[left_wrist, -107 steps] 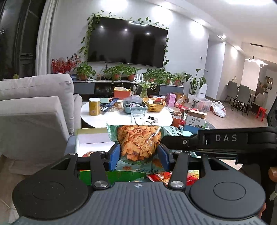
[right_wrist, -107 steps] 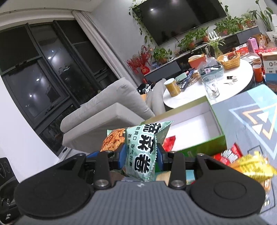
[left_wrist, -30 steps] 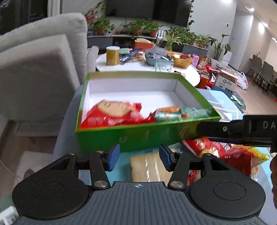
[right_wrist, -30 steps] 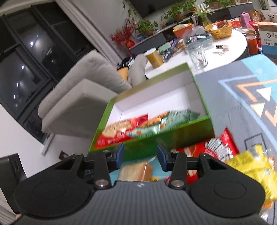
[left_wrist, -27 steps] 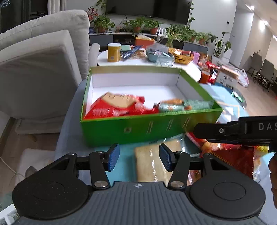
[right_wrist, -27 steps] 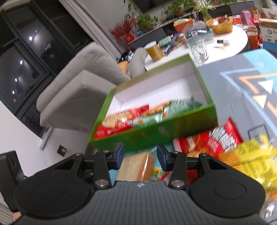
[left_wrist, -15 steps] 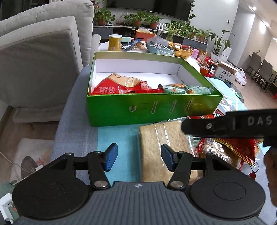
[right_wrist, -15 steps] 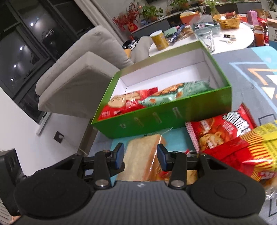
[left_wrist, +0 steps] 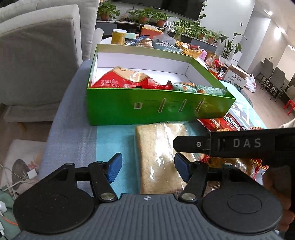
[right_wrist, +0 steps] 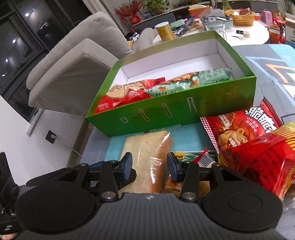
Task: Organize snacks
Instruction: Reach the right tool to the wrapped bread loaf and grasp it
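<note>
A clear-wrapped pack of sliced bread [left_wrist: 158, 147] [right_wrist: 145, 145] lies on the blue cloth in front of the green box [left_wrist: 147, 109] [right_wrist: 184, 114]. Inside the box lie a red snack bag [left_wrist: 119, 79] [right_wrist: 125, 94] and a green chips bag [left_wrist: 199, 88] [right_wrist: 193, 79]. My left gripper [left_wrist: 148, 168] hovers over the bread's near end, its jaws opening, pads clear of the wrap. My right gripper [right_wrist: 149, 166] hangs over the same pack with a narrower gap, not pressing it. Its body [left_wrist: 239, 143] crosses the left wrist view.
Loose bags lie to the right of the bread: a red bag with a bear [right_wrist: 239, 127] and a red-and-yellow bag [right_wrist: 267, 157]. A grey sofa [left_wrist: 36, 55] stands to the left. Behind the box is a white round table [right_wrist: 258, 35] with a yellow can [left_wrist: 119, 37] and a basket [right_wrist: 241, 17].
The green chips bag, held by both grippers earlier, now lies in the box. Both grippers drew back and sank over the bread pack. The left jaws have widened.
</note>
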`<move>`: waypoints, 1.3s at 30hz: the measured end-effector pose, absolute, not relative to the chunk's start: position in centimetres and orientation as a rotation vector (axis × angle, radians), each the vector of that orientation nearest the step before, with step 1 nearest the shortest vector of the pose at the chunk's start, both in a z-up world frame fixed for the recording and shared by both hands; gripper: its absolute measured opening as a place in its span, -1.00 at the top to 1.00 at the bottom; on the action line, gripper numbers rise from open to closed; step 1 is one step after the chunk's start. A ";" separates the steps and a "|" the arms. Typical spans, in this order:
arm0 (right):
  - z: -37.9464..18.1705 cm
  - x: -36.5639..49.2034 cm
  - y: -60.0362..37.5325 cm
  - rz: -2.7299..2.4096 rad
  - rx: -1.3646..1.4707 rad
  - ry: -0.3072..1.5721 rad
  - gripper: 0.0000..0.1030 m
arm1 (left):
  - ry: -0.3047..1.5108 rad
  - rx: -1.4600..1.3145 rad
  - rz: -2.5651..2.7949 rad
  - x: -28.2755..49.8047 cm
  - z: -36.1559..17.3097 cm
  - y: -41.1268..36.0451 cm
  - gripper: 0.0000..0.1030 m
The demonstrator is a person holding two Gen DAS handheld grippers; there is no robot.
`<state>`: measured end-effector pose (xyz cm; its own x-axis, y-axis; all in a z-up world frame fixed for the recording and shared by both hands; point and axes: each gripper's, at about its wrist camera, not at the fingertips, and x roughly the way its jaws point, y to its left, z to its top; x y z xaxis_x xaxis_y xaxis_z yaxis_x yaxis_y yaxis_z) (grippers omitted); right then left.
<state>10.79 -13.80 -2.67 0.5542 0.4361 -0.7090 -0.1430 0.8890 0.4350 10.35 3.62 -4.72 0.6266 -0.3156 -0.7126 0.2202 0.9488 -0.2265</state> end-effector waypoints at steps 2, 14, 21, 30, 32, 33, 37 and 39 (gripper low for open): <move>-3.0 10.9 -13.8 0.340 0.352 0.929 0.04 | 0.841 -0.127 -0.310 10.5 -4.9 3.8 -0.19; -3.4 11.4 -12.8 0.364 0.325 0.922 0.04 | 0.820 -0.161 -0.357 10.2 -5.4 4.9 0.08; -3.4 11.1 -11.7 0.422 0.326 0.936 0.04 | 0.810 -0.114 -0.361 9.0 -5.0 5.6 0.19; -3.2 10.3 -11.1 0.461 0.353 0.949 0.02 | 0.802 -0.106 -0.284 7.0 -4.4 8.0 0.12; -3.2 10.3 -11.1 0.435 0.347 0.951 -0.04 | 0.801 -0.114 -0.294 6.9 -4.3 8.1 0.02; -3.3 10.2 -11.1 0.423 0.344 0.957 -0.10 | 0.803 -0.121 -0.301 6.9 -4.4 8.0 -0.02; -3.8 10.0 -10.6 0.422 0.330 0.986 -0.17 | 0.829 -0.125 -0.331 7.1 -5.2 7.2 -0.04; -4.0 10.0 -10.5 0.423 0.337 0.988 -0.18 | 0.826 -0.136 -0.332 7.3 -5.4 7.1 -0.11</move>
